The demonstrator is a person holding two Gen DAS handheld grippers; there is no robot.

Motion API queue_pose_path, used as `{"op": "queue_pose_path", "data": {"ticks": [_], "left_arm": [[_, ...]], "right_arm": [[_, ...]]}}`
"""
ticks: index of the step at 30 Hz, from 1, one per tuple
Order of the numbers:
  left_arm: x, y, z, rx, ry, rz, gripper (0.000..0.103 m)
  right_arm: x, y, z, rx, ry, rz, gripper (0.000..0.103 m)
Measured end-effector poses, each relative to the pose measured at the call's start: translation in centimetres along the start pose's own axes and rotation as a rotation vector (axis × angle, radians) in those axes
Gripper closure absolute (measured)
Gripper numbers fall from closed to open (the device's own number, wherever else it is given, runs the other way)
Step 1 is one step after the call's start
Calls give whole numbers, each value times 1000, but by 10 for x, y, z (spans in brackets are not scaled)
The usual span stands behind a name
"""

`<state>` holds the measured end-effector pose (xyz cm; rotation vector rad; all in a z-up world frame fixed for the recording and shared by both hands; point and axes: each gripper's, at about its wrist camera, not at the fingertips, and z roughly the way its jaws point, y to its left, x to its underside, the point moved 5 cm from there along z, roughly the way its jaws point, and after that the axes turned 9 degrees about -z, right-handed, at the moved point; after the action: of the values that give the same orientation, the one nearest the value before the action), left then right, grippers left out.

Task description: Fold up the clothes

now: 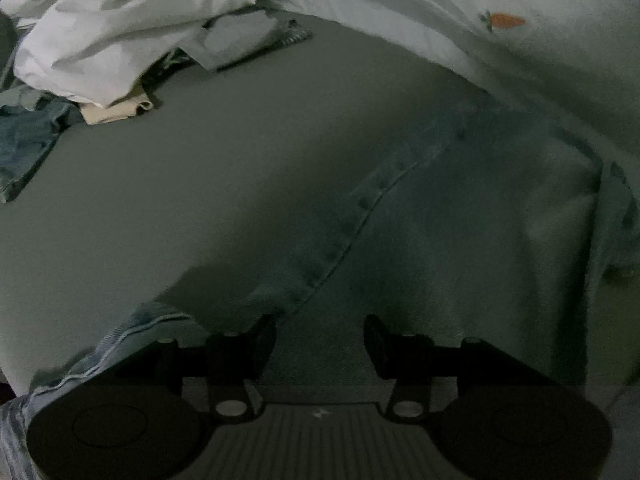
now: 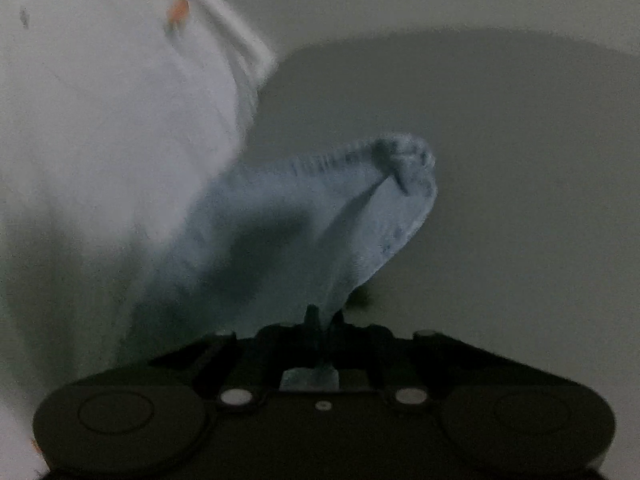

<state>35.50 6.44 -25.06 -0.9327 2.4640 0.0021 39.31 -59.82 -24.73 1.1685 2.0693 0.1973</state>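
My left gripper (image 1: 320,334) hovers with its fingers apart over the jeans (image 1: 440,216), which lie flat on the bed (image 1: 160,200), right of the clothes pile (image 1: 112,40) at the far left corner. A white cloth (image 1: 520,60) with a carrot print runs along the far edge. My right gripper (image 2: 325,320) is pinched on a raised denim flap (image 2: 360,208). I'd press the left down on the seam as an anchor, then carry the right across low and slow, keeping the edge taut so the fold lands square.
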Motion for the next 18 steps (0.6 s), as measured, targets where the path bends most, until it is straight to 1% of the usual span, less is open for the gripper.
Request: {"op": "queue_pose_path", "data": {"ticks": [2,4,5,7,8,9,10,12,15,17,18], "left_arm": [[-2,3,-10,8,-21,-10,53],[-4,7,-23,13,-50,-7,52],[-4,10,-28,11,-65,-2,51],[-4,17,-37,5,-96,8,46],[-2,22,-41,0,-105,8,46],[0,27,-44,-5,-111,6,46],[2,32,-47,-11,-118,5,46],[6,43,-54,-22,-131,2,45],[10,66,-59,-9,-120,-24,45],[11,79,-60,-13,-106,-22,45],[11,85,-60,-16,-99,-19,45]], "right_arm": [[-20,-14,-44,87,-120,-39,99],[-43,-39,-85,232,-256,-82,99],[-52,-55,-96,314,-277,-112,99],[-68,-88,-118,474,-308,-170,98],[-70,-101,-117,515,-262,-188,98],[-70,-112,-116,547,-221,-205,94],[-61,-104,-115,519,-215,-218,90],[-43,-88,-115,463,-204,-243,68],[-17,-64,-115,379,-187,-281,57],[1,-47,-115,322,-176,-305,52],[10,-39,-115,294,-170,-318,50]]}}
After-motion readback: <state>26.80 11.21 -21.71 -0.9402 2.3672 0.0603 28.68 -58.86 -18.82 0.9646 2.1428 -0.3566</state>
